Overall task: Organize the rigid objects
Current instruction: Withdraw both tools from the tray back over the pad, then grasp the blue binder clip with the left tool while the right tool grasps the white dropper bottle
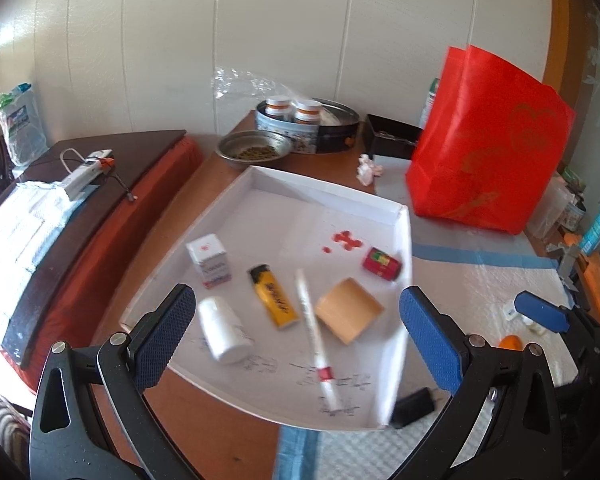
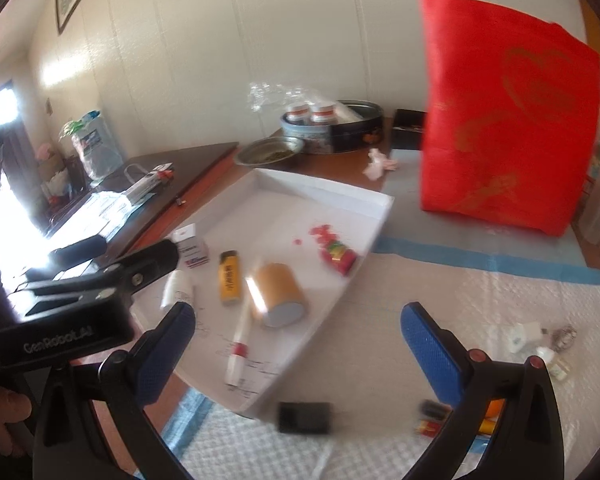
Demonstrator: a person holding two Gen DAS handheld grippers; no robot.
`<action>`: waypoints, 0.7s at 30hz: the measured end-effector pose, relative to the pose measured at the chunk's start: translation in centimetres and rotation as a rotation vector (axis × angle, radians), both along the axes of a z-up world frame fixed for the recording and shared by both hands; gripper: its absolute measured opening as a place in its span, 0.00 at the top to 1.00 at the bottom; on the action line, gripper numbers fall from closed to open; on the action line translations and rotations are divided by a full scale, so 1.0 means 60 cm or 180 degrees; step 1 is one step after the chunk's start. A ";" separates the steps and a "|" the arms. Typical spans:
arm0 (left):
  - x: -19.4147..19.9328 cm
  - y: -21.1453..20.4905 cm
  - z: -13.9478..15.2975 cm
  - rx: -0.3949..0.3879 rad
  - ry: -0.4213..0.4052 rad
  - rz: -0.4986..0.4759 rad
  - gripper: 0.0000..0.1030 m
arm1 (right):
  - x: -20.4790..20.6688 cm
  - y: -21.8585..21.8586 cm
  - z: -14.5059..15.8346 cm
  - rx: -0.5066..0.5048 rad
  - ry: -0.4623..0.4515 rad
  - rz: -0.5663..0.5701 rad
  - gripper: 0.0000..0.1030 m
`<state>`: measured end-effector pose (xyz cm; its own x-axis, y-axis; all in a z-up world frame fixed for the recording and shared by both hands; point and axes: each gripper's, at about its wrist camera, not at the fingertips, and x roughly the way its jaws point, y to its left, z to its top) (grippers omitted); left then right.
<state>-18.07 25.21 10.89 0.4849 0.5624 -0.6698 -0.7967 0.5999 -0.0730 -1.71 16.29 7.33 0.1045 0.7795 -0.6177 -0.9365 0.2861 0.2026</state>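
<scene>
A shallow white tray [image 1: 332, 188] [image 2: 332, 190] lies on the table. In it are a white box [image 1: 209, 260], a white bottle [image 1: 224, 330], a yellow lighter [image 1: 274, 296] [image 2: 229, 278], a white pen [image 1: 314, 328] [image 2: 239, 344], a tan tape roll [image 1: 348, 310] [image 2: 278, 294] and a small red box [image 1: 381, 264] [image 2: 337, 256]. My left gripper [image 1: 296, 340] is open above the tray's near part. My right gripper [image 2: 298, 354] is open over the tray's right edge. A black block [image 2: 305, 417] [image 1: 414, 402] lies outside the tray. Small items [image 2: 540, 344] lie at the right on the mat.
A red bag [image 1: 488, 140] [image 2: 508, 120] stands at the right back. A metal bowl [image 1: 254, 148], a round tin [image 1: 308, 126] with two jars and a black box [image 1: 392, 136] stand behind the tray. A dark cabinet [image 1: 100, 184] is to the left.
</scene>
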 end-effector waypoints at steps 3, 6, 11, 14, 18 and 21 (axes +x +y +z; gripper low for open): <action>0.024 -0.019 -0.003 -0.0062 -0.0016 -0.0084 0.00 | 0.042 -0.026 -0.007 -0.0040 -0.0024 -0.0158 0.00; 0.053 -0.041 -0.009 -0.0072 0.0049 -0.0196 0.00 | 0.091 -0.059 -0.014 -0.0038 0.0052 -0.0356 0.00; 0.103 -0.084 -0.037 -0.0232 0.0098 -0.0467 0.00 | 0.208 -0.126 -0.036 -0.0099 0.0118 -0.0846 0.00; 0.136 -0.123 -0.070 -0.0423 0.0156 -0.0759 0.00 | 0.269 -0.163 -0.063 -0.0181 0.0157 -0.0958 0.00; 0.181 -0.183 -0.115 -0.0637 0.0335 -0.1130 0.00 | 0.323 -0.195 -0.113 -0.0395 0.0262 -0.0849 0.00; 0.197 -0.210 -0.137 -0.0731 0.0500 -0.1159 0.00 | 0.341 -0.216 -0.140 -0.0471 0.0298 -0.0724 0.01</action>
